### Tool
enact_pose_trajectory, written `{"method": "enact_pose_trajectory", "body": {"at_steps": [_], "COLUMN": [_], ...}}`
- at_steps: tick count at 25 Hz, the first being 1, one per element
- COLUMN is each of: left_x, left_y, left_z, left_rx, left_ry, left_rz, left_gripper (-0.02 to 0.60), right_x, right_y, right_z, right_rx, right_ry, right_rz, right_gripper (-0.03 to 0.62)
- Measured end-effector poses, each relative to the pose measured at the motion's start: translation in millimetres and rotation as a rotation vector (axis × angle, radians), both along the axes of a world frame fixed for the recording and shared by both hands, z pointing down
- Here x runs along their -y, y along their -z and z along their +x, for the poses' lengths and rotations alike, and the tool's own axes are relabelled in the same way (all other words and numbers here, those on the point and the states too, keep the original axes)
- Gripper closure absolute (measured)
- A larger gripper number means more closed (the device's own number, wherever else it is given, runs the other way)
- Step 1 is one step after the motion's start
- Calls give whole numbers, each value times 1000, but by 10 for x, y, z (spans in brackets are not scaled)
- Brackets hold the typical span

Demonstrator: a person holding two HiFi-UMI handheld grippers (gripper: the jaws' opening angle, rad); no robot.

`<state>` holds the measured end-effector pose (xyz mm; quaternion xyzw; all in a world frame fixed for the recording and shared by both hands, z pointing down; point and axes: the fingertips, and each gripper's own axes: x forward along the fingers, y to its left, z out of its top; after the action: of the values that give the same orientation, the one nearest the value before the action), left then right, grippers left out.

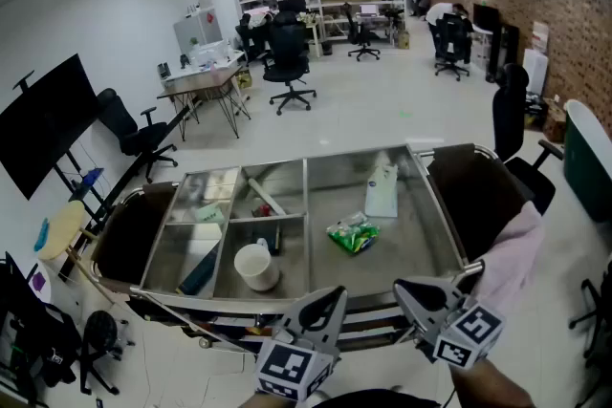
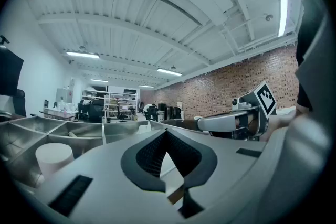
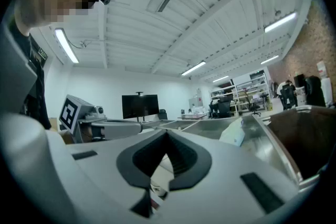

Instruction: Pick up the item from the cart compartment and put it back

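Note:
A steel cart tray (image 1: 435, 205) with several compartments stands in front of me. The large right compartment holds a green packet (image 1: 352, 233) and a white pouch (image 1: 382, 191). A white cup (image 1: 256, 266) stands in the near middle compartment, and it shows again as the cup (image 2: 52, 157) low on the left of the left gripper view. Both grippers hover at the cart's near edge, short of the items. My left gripper (image 1: 335, 296) is shut and holds nothing. My right gripper (image 1: 404, 288) is also shut and empty. The pouch (image 3: 233, 134) lies ahead of the right jaws.
The left compartments hold a dark blue object (image 1: 199, 274) and small packets (image 1: 206, 205). Brown chairs flank the cart, one chair (image 1: 473, 191) at the right. Office chairs (image 1: 289, 62), desks and shelves fill the room behind. A pink cloth (image 1: 512, 253) lies by my right arm.

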<state>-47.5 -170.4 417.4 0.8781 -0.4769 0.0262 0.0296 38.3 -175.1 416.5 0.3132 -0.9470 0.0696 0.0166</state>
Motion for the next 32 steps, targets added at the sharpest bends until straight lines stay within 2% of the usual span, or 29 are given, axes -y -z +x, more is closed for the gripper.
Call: {"method": "enact_pose_trajectory", "body": {"at_steps": [5,13,14,15,16,19,23,25,27,32], "left_x": [286,660,699,744,796,941,1074,1114,1142,1214], "left_y": [243,367,374,374,366,325,356,377,387,320], "left_z": [-52,-48,-48,-61,-85,-159,-191,-190,-189,-225], "left_rx": [3,-6,-6,-2,7,18,15,11,9,7], "left_ry": [11,10,11,16,27,52,61,63,67,86], "left_rz": [35,47,45,45,45,36,38,37,37,20], "left_gripper": [581,581,581,581,581,581,581,581,582,581], "right_x": [371,987,1048,1110,1172,1338,1493,1549,1582,1661], "right_y": [207,337,316,283,237,43,-238,-375,-516,-960], "right_z": [-36,-275,-317,-362,-407,-535,-680,-734,-771,-812], "right_rx": [-68,-267,-300,-334,-367,-467,-640,-747,-869,-1142], "right_ry": [-11,12,23,37,52,102,184,231,294,467], "right_rz": [62,167,173,177,178,179,214,266,332,438], "right_gripper": [571,569,559,514,499,497,445,442,394,390]}}
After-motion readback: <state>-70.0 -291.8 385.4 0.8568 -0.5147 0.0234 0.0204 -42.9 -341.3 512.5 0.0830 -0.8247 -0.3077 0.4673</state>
